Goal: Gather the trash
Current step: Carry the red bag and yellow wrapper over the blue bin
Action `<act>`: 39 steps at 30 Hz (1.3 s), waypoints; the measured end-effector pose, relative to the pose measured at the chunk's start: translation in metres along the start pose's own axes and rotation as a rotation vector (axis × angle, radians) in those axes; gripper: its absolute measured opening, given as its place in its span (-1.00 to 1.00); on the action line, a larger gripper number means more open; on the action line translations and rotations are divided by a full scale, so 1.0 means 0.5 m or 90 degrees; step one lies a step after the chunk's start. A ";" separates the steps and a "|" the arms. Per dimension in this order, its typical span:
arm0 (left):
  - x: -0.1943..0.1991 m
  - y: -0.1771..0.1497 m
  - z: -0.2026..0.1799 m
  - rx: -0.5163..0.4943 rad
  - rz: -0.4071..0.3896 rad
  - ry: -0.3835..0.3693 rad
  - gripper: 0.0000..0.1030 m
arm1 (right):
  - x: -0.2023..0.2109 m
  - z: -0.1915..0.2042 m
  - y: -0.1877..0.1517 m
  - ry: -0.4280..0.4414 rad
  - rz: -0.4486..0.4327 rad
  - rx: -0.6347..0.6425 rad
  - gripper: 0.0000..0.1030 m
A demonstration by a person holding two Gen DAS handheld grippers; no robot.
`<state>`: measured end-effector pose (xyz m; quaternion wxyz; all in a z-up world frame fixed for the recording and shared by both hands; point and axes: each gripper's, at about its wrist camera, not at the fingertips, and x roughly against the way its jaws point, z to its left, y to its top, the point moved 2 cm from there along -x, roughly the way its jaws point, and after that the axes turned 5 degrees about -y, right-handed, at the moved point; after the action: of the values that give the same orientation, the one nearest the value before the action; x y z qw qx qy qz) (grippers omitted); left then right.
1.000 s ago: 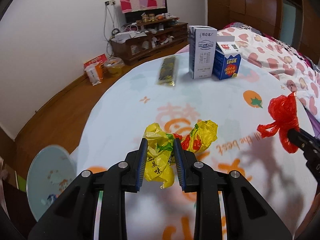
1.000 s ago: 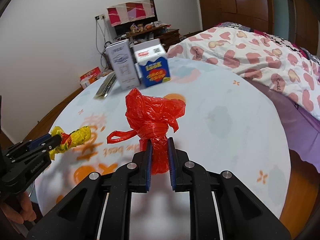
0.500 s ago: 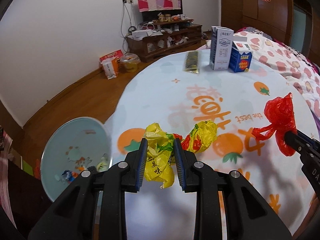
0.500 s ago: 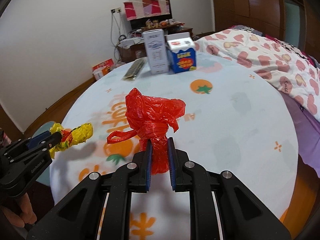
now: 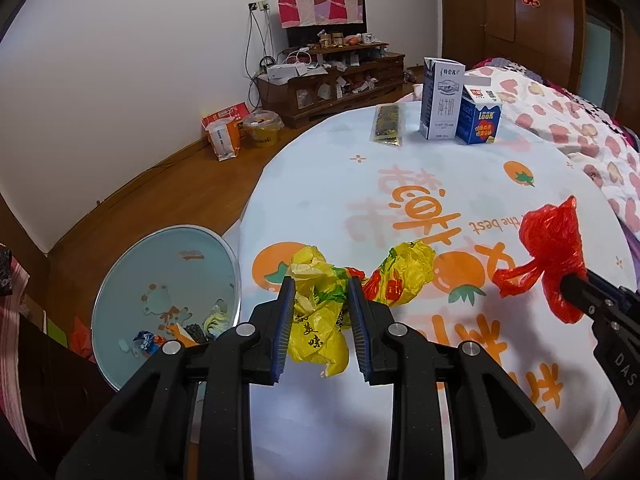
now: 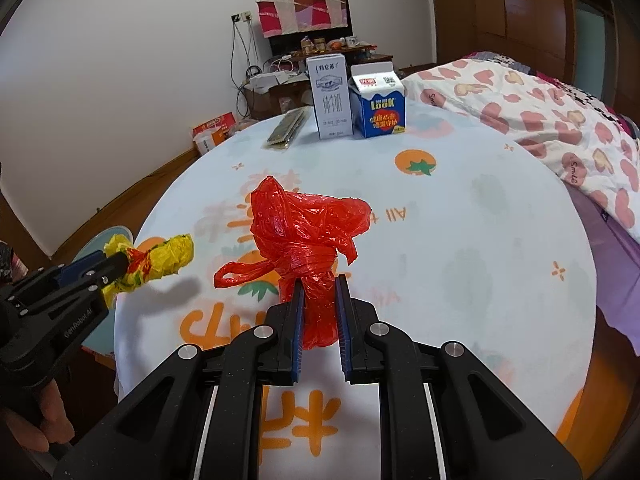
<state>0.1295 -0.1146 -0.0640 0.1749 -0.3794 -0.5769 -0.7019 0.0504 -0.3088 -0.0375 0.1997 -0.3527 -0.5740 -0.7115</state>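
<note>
My left gripper [image 5: 321,308] is shut on a crumpled yellow plastic bag [image 5: 320,328] and holds it above the table's near left edge. The bag also shows in the right wrist view [image 6: 160,260], in the left gripper [image 6: 120,268]. My right gripper [image 6: 318,304] is shut on a knotted red plastic bag [image 6: 308,232] and holds it above the table. The red bag shows at the right of the left wrist view [image 5: 554,248], in the right gripper [image 5: 576,288]. A pale blue bin [image 5: 132,268] with some scraps in it stands on the floor, left of the table.
A round table with an orange-print cloth [image 5: 440,184] is under both grippers. At its far side stand a white milk carton [image 5: 442,98], a blue carton [image 5: 478,120] and a flat dark packet [image 5: 388,124]. A bed [image 6: 540,120] is on the right.
Both grippers have pulled back and up from the table with their bags still held. The blue bin on the floor has come into fuller view at the left.
</note>
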 end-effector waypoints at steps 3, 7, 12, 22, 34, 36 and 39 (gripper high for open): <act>0.004 -0.003 0.003 0.000 0.000 -0.001 -0.47 | 0.001 0.007 -0.005 0.005 0.004 0.003 -0.70; 0.014 -0.012 0.015 0.003 -0.002 0.002 -0.47 | 0.006 0.021 -0.007 0.012 0.002 0.011 -0.70; 0.025 -0.021 0.036 0.015 -0.004 0.006 -0.47 | 0.012 0.042 -0.010 0.021 -0.003 0.025 -0.70; 0.038 -0.036 0.069 0.033 -0.006 0.015 -0.47 | 0.013 0.092 -0.019 0.041 0.002 0.050 -0.70; 0.045 -0.053 0.135 0.066 -0.009 0.039 -0.47 | 0.010 0.162 -0.026 0.072 0.008 0.088 -0.70; 0.046 -0.056 0.147 0.073 -0.009 0.043 -0.47 | 0.010 0.175 -0.027 0.077 0.008 0.095 -0.70; 0.048 -0.058 0.164 0.080 -0.009 0.051 -0.47 | 0.009 0.199 -0.025 0.089 0.007 0.108 -0.70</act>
<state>0.1211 -0.0249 -0.0625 0.2165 -0.3349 -0.6151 -0.6801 0.0659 -0.2095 -0.0334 0.2721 -0.2876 -0.6147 -0.6822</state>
